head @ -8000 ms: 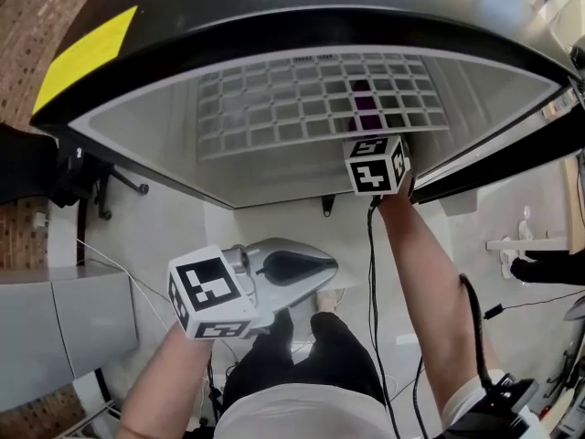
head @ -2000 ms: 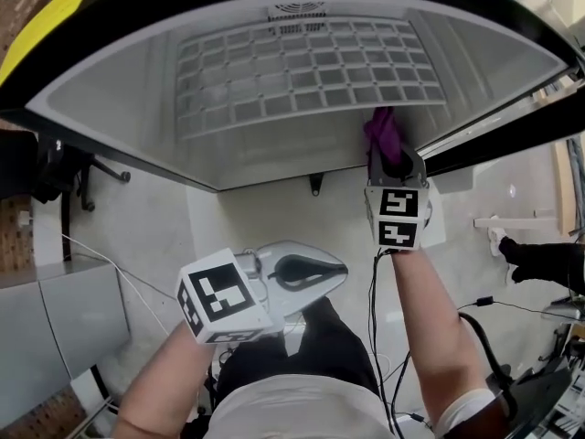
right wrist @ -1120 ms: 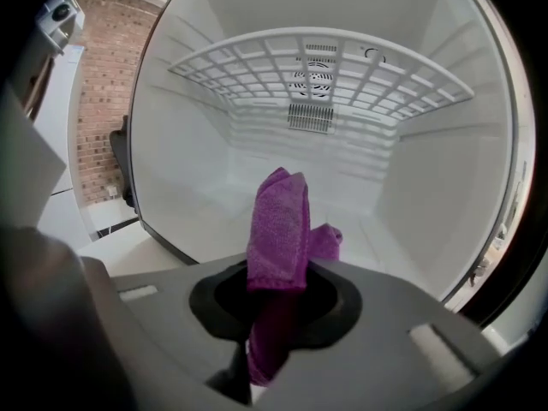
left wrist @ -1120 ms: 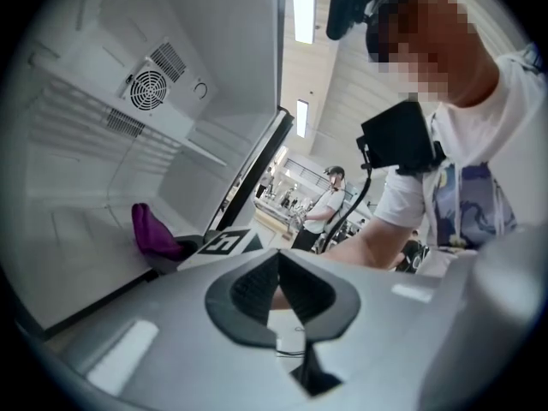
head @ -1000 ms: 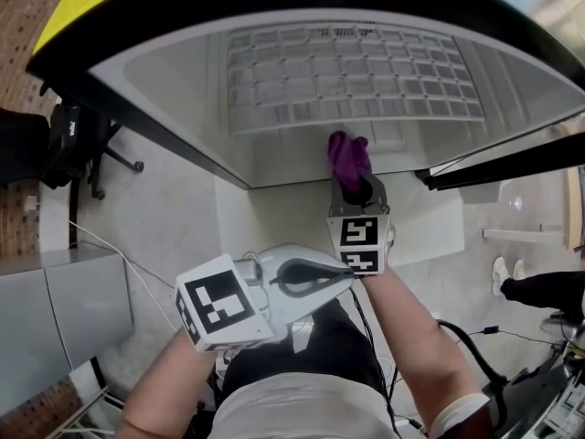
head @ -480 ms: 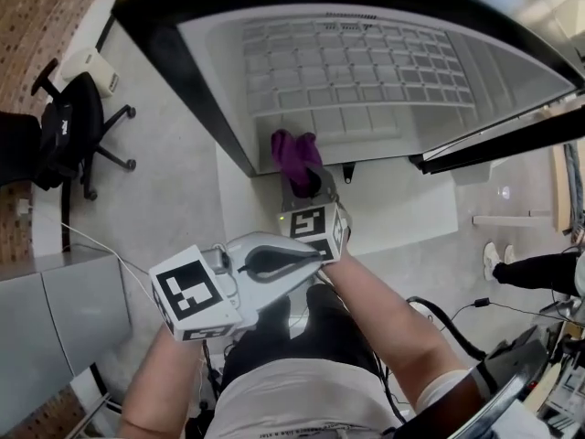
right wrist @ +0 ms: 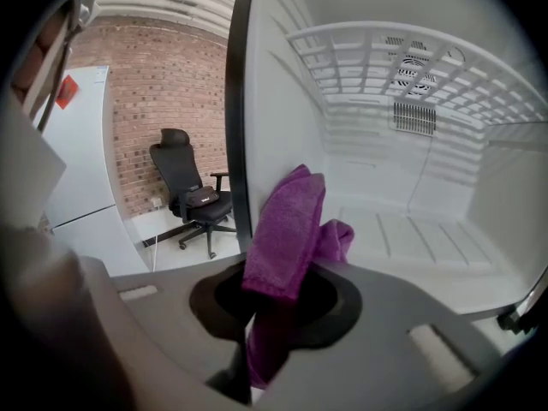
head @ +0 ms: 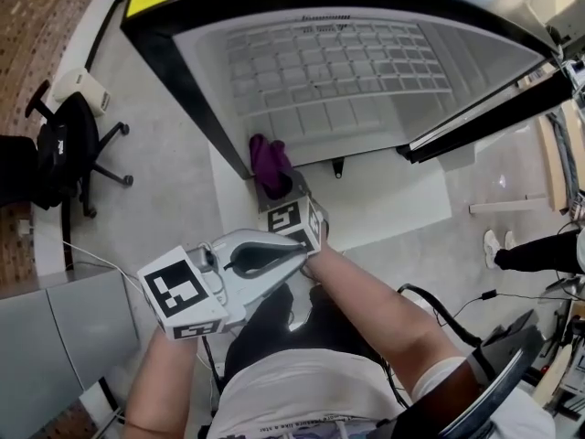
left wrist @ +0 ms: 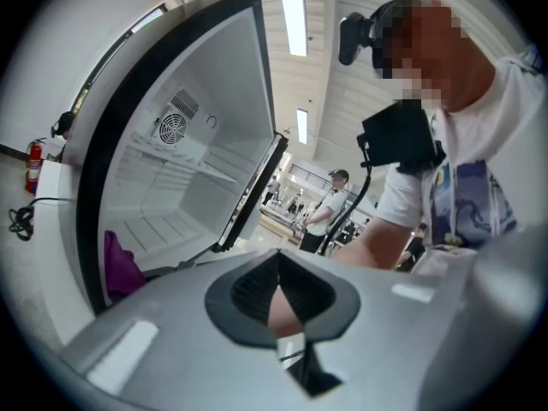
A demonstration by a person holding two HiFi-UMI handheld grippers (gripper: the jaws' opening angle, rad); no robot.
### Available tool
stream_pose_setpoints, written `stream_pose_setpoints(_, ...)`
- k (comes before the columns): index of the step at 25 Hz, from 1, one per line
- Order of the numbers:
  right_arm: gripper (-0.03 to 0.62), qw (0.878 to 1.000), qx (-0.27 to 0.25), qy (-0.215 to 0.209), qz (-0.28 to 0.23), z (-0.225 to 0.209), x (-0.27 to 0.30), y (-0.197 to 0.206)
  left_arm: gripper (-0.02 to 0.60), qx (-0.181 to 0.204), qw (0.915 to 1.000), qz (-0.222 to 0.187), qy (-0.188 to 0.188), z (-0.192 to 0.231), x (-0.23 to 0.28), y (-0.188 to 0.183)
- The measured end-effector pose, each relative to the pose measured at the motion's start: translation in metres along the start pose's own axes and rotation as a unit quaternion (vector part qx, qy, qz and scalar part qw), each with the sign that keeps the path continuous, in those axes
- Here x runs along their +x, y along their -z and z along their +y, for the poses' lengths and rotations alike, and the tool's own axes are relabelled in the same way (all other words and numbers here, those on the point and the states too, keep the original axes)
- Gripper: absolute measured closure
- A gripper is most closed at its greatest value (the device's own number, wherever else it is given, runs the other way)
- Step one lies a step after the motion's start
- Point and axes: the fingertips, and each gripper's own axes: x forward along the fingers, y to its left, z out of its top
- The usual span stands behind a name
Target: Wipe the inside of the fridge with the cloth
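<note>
The right gripper (head: 283, 193), clamped on the purple cloth (head: 269, 161), has come out from deep at the right of the fridge (head: 384, 117) and slid across to its front left corner, ending just beside the left gripper (head: 291, 256).

The grey floor (head: 169, 167) bore the open fridge (head: 329, 126). A black office chair (head: 59, 144) stood on it too, well apart from the fridge.
</note>
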Motion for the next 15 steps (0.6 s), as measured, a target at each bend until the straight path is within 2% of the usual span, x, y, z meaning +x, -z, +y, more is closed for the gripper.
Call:
stream_pose_setpoints(4, 0.534, 1.000, 0.017, -0.023, 0.006, 0.009, 0.002, 0.001, 0.575, 0.012, 0.9999, 0.000, 0.001, -0.006, 0.002, -0.006)
stream_pose_setpoints(7, 0.534, 0.999, 0.026, -0.044, 0.006, 0.013, 0.000, 0.002, 0.575, 0.004, 0.9999, -0.008, 0.012, -0.015, 0.001, -0.011)
stream_pose_setpoints(11, 0.534, 0.995, 0.058, -0.080, -0.008, 0.019, -0.006, -0.002, 0.575, 0.005, 0.9997, -0.006, 0.023, -0.021, 0.002, -0.016)
stream_pose_setpoints(15, 0.534, 0.989, 0.068, -0.127, -0.024, 0.030, -0.027, -0.013, 0.575, 0.014, 0.9993, -0.003, 0.036, -0.027, 0.005, -0.023)
